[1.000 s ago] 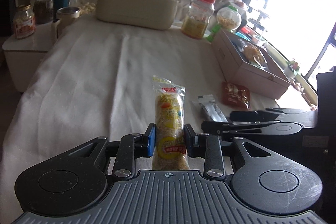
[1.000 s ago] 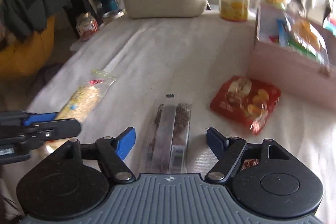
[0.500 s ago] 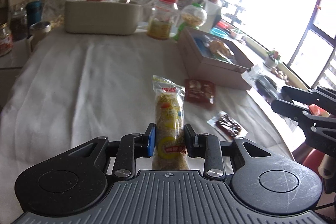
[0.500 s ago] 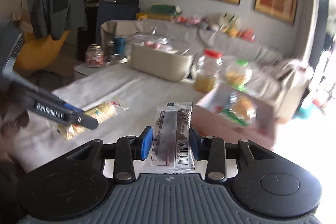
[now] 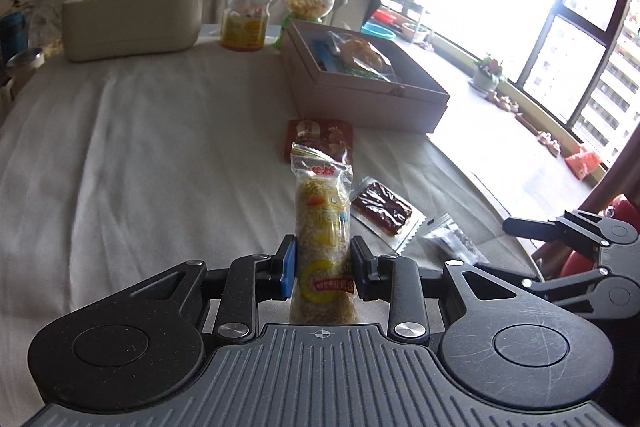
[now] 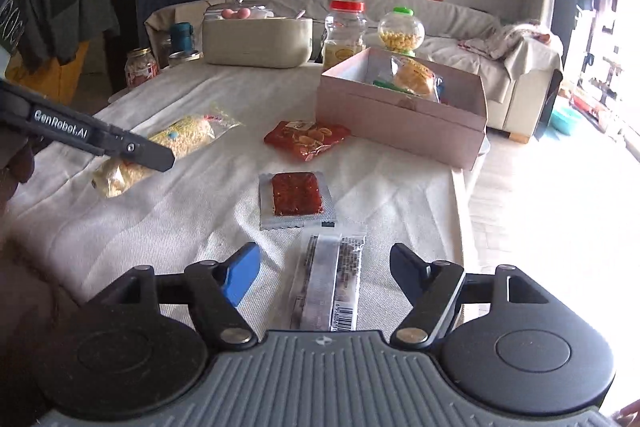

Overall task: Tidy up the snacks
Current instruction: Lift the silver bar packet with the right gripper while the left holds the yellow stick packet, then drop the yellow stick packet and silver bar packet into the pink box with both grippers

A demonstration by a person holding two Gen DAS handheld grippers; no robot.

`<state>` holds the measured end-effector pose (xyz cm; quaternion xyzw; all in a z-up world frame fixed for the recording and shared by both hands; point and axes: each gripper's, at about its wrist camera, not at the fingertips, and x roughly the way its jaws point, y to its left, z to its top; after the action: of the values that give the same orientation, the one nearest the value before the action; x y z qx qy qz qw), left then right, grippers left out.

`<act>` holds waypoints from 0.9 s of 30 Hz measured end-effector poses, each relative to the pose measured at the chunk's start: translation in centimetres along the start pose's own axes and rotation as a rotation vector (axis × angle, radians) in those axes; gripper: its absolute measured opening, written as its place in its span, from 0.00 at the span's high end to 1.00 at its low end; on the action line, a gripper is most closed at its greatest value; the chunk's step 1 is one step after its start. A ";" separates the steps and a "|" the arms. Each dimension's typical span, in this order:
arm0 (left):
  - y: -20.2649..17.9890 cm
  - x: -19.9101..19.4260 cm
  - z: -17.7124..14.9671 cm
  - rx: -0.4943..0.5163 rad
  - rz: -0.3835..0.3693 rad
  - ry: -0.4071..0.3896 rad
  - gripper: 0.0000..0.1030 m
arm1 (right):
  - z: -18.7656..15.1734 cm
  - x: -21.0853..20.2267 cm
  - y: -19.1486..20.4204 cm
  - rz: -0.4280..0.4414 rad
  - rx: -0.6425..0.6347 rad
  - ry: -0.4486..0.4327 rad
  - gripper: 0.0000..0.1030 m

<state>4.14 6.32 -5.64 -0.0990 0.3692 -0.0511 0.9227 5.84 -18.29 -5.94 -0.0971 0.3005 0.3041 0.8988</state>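
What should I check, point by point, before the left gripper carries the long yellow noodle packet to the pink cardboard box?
1. Grip on the long yellow noodle packet: left gripper pads press both its sides. Ok.
2. Pink cardboard box open on top: ok.
3. Free room inside the box: it already holds a yellow snack bag, and its floor is hidden. Cannot tell.
4. Way to the box: red crinkled snack bag lies flat in front of it, low enough to pass over. Ok.
5. Right gripper: jaws spread, clear striped sachet lies loose between them. Not ok if it should be held.
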 end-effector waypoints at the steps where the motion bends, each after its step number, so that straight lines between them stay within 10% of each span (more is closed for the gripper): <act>1: 0.0 0.1 -0.1 0.000 -0.001 0.004 0.68 | 0.1 0.5 -0.3 0.002 0.028 0.009 0.30; 4: -0.1 0.2 -0.2 0.005 -0.007 0.012 0.68 | 0.1 2.2 -1.2 0.012 0.099 0.070 0.33; 8: -0.3 0.3 -0.3 0.021 -0.023 0.024 0.68 | -0.2 2.8 -0.7 0.006 0.036 0.115 0.62; 12: -0.6 0.4 0.9 0.022 -0.080 0.013 0.68 | 1.2 1.3 -1.6 0.003 0.017 0.076 0.64; 21: -3.7 3.9 17.2 0.110 -0.165 -0.166 0.68 | 15.8 -2.4 -8.5 -0.064 0.094 -0.247 0.64; 27: -1.9 16.0 23.0 -0.103 -0.173 -0.035 0.68 | 20.7 3.7 -12.3 -0.109 0.194 -0.218 0.64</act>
<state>31.57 5.11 0.29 -0.1788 0.3454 -0.1097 0.9147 25.62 -18.85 8.30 0.0074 0.2235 0.2333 0.9463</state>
